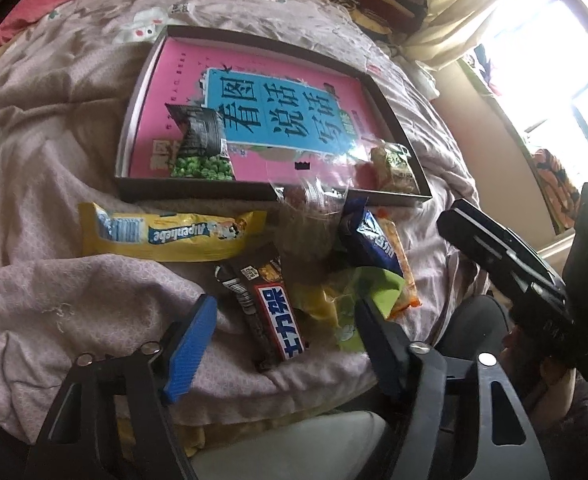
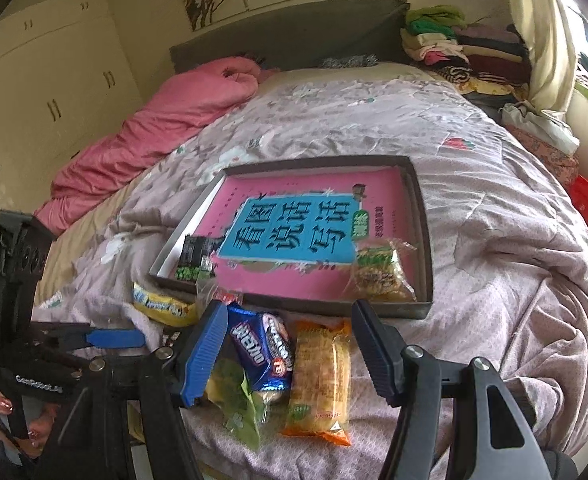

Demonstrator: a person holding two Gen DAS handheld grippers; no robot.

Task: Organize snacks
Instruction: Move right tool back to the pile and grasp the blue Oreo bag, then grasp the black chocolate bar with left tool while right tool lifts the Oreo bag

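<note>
A dark shallow tray lies on the bed with a pink book inside. A pea pack and a clear biscuit pack rest on the book. In front of the tray lie a yellow bag, a Snickers bar, a blue Oreo pack, an orange pack and a green-yellow pack. My left gripper stands open around the Snickers bar, pads apart from it. My right gripper stands open over the Oreo and orange packs.
The snacks lie on a rumpled mauve quilt near the bed's front edge. A pink duvet is bunched at the far left. Folded clothes are stacked by the headboard. A hand holds the left gripper's handle.
</note>
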